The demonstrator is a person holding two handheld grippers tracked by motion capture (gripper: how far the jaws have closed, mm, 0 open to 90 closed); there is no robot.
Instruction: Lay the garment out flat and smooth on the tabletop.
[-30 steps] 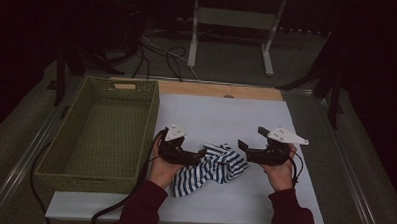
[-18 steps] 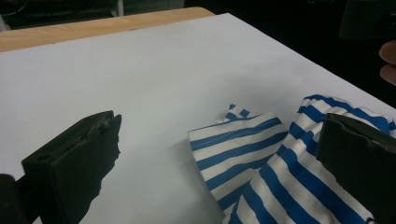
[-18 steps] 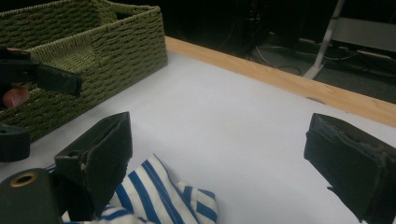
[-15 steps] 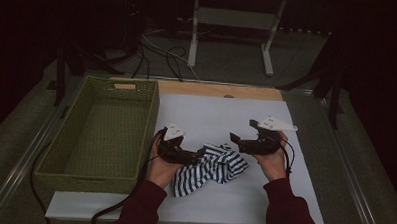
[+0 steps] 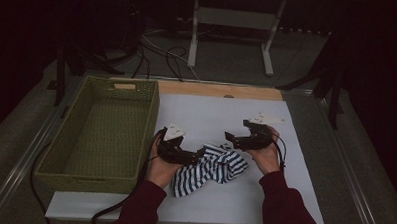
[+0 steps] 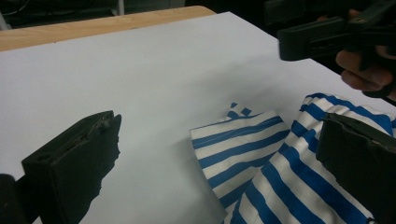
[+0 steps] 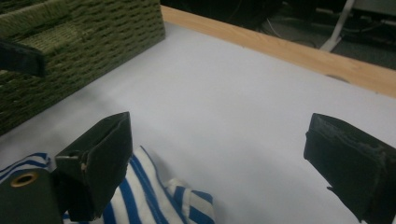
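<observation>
A blue-and-white striped cloth point(image 5: 214, 167) lies crumpled on the white table top point(image 5: 221, 113), near the front. My left gripper point(image 5: 199, 155) rests at the cloth's left edge, pointing right. In the left gripper view, my left gripper point(image 6: 218, 123) is open, with a folded corner of the cloth point(image 6: 252, 149) lying between its jaws. My right gripper point(image 5: 229, 139) hovers just above the cloth's far right end, pointing left. In the right gripper view, my right gripper point(image 7: 218, 128) is open and empty, and the cloth point(image 7: 154, 196) lies below its left jaw.
A long green woven basket point(image 5: 148, 120) stands empty along the table's left side; its wall point(image 7: 84, 42) is near in the right gripper view. A wooden strip point(image 5: 217, 90) runs along the far edge. Cables trail off the front left.
My right gripper has risen and moved away from me and slightly left, off the cloth's right end. The left gripper and the cloth have barely moved.
</observation>
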